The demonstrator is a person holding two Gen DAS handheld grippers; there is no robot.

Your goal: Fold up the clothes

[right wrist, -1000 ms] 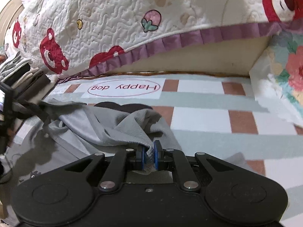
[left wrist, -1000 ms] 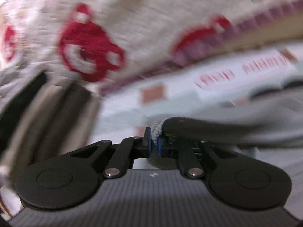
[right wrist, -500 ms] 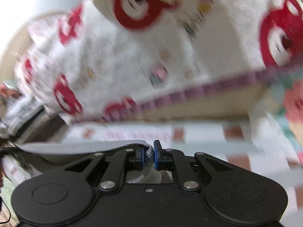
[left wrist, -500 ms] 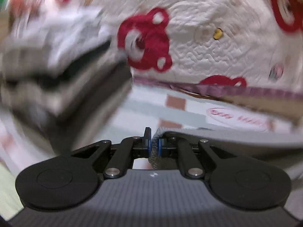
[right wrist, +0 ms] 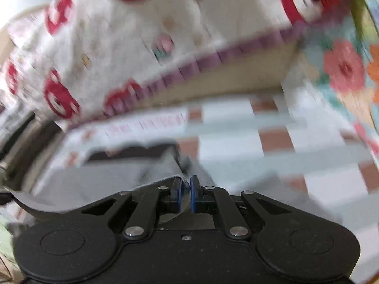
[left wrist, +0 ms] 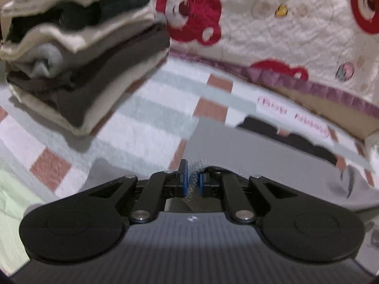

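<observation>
Checked white, pale green and brown-square bed sheet [left wrist: 146, 108] carries everything. White quilted blanket with red bear print and purple frill [left wrist: 272, 30] hangs along its far edge. Stack of folded beige, brown and grey clothes [left wrist: 78, 54] sits near the sheet's far left corner in the left wrist view. A flowered cloth [right wrist: 343, 71] lies at the right edge, blurred.

Task item: grey knit garment [left wrist: 260, 156], spread over the near middle of the sheet and stretched between both tongs, with a dark patch showing just past its far edge.

Left gripper [left wrist: 191, 182]: clenched, with a ribbed grey hem between the blue pads. Right gripper [right wrist: 186, 193]: also clenched on a thin grey edge of the same garment [right wrist: 113, 177], which trails off to that camera's left.

Risks, as judgement: the right pinch looks shallow, just at the fabric's edge, so a sharp pull could slip it out. Uneven tension between the two tongs could skew the fold line. The left gripper is near the folded stack, so a wide swing may knock it over.
</observation>
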